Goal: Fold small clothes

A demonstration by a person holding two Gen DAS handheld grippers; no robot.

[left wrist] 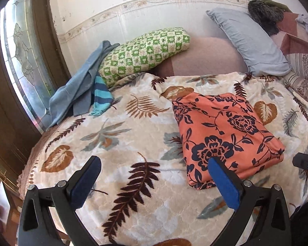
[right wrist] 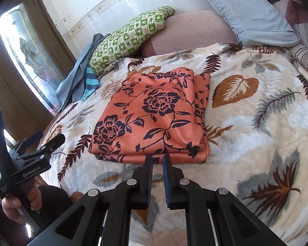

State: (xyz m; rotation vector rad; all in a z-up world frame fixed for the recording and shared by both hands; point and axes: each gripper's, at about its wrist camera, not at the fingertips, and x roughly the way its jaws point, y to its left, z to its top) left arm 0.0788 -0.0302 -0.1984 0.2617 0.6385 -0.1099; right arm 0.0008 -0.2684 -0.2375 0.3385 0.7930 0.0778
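Daylight is pouring in through the window (left wrist: 24, 57) on the left, blowing out to white glare along its glass in both views. The blanket (left wrist: 133, 127) is lying evenly lit, with only soft, faint shadows. Fisheye distortion is bending the wall (left wrist: 133, 16) and bed edges, dark vignetting is cutting the corners, and fine detail is softening toward the rims.

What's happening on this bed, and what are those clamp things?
A person holds a two-finger gripper in each hand to fold small clothes. The orange garment with dark blue flowers lies folded on the leaf-patterned fleece blanket, and neither gripper touches it. The left gripper is open; the right gripper is nearly closed and empty. A blue cloth and striped piece lie unfolded near the window.
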